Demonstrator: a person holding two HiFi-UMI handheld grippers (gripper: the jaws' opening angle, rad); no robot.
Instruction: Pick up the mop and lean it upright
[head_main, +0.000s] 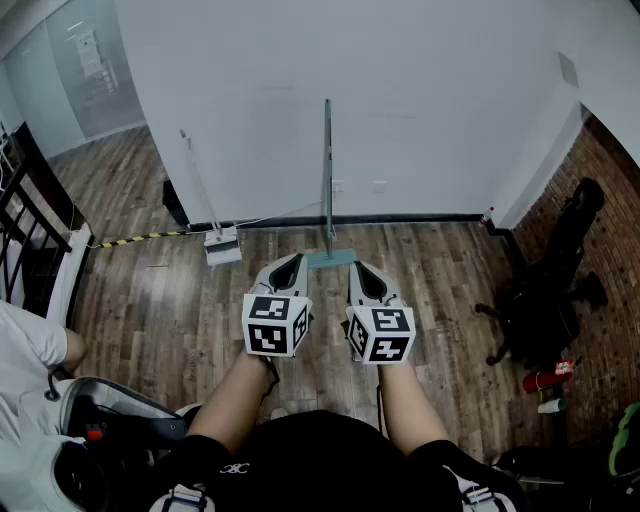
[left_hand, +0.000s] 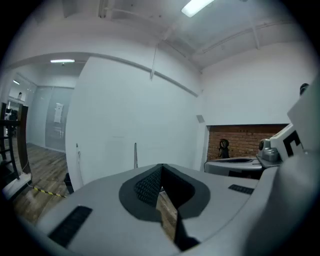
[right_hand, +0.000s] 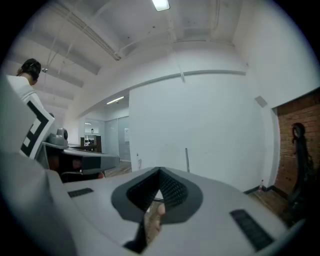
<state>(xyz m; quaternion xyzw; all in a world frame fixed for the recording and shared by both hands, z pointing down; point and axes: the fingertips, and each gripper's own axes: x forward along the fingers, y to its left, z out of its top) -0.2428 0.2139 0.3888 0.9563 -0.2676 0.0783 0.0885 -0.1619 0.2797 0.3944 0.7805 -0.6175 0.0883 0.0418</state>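
Room: wood plank floor (head_main: 150, 310), white wall (head_main: 420, 110) ahead, brick wall (head_main: 610, 200) on the right.

- Nearest: the wearer's forearms (head_main: 235, 395) reach forward, one gripper in each hand, held side by side above the floor and slightly apart.
- Left gripper (head_main: 292, 260): fingers pressed together at the tips, nothing between them. Its own view (left_hand: 161, 166) shows only floor through the gap behind the tips.
- Right gripper (head_main: 357, 267): same, fingers closed tip to tip and empty (right_hand: 160, 171).
- Dark bag (head_main: 110, 430) lies on the floor at lower left, beside a second person in a white sleeve (head_main: 30, 345).
- Mop (head_main: 327, 170): just beyond the gripper tips, not touched by either. Its flat teal head sits on the floor and the pole stands upright against the white wall. The pole also shows in both gripper views (left_hand: 135, 155) (right_hand: 187, 159).
- Left of the mop, well apart from it: a second long-handled tool (head_main: 222, 246) with a white head, also leaning on the wall.
- Yellow-black striped tape (head_main: 140, 238) runs along the floor further left.
- Right side: black office chair (head_main: 545, 290) in front of the brick wall.
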